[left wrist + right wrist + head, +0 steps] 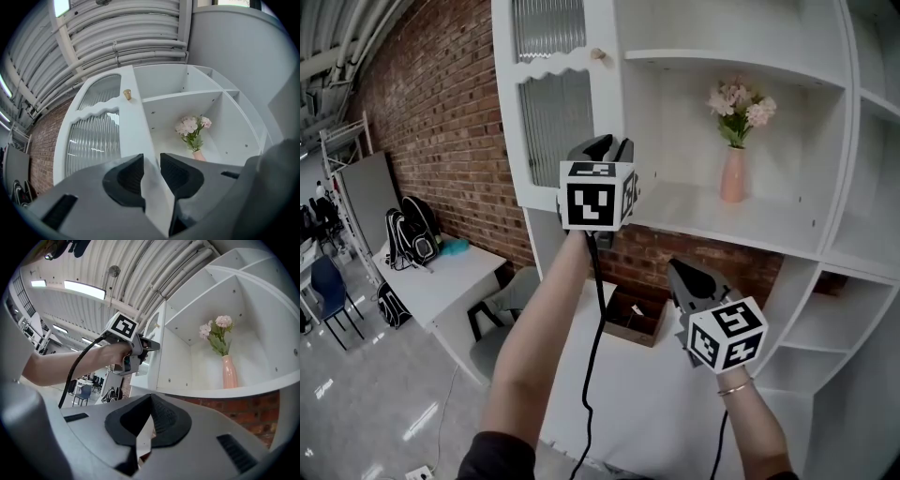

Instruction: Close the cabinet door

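The white cabinet door (548, 103), with ribbed glass panes and a small brass knob (598, 54), stands swung open to the left of the shelves. My left gripper (609, 145) is raised at the door's free edge. In the left gripper view the door's edge (140, 140) runs between the jaws of that gripper (151, 176), which is shut on it. The right gripper view shows the left gripper (152, 344) against the door's edge (161, 333). My right gripper (680, 272) hangs lower, below the shelf, and is shut on nothing (149, 413).
A pink vase of flowers (733, 173) stands on the open shelf (722, 220) right of the door. Below the shelf lies a brown box (639, 314). A brick wall (441, 112), a white desk (441, 277) with backpacks and a grey chair (502, 323) are at the left.
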Demonstrator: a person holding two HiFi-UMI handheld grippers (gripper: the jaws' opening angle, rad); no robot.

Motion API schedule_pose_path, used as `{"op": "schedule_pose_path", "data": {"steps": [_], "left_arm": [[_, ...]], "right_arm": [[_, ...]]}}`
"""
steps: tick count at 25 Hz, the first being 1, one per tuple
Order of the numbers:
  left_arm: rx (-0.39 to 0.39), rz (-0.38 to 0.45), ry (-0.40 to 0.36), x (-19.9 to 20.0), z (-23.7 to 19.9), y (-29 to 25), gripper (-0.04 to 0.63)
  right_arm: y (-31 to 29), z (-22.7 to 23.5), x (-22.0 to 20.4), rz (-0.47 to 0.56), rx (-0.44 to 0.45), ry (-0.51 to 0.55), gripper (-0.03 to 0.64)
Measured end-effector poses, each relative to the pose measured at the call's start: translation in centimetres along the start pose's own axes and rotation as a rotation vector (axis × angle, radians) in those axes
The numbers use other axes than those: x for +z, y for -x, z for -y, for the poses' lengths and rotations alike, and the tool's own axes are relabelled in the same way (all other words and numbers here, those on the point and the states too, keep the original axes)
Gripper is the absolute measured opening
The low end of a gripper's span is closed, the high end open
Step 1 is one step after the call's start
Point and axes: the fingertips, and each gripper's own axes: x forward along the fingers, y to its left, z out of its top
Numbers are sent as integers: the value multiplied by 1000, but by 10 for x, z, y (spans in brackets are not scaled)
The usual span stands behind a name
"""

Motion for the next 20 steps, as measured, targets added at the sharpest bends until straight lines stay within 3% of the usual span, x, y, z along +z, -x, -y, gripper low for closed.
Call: {"op": "schedule_pose_path", "data": {"steps": [10,20], "left_arm": [[-103,-39,43,-35,19,45,106],[-81,-124,106,-98,22,114,46]], "right_arm": [[5,-8,-6,-11,7,-9,0],[12,-23,-11,-5,29,-45,0]]}}
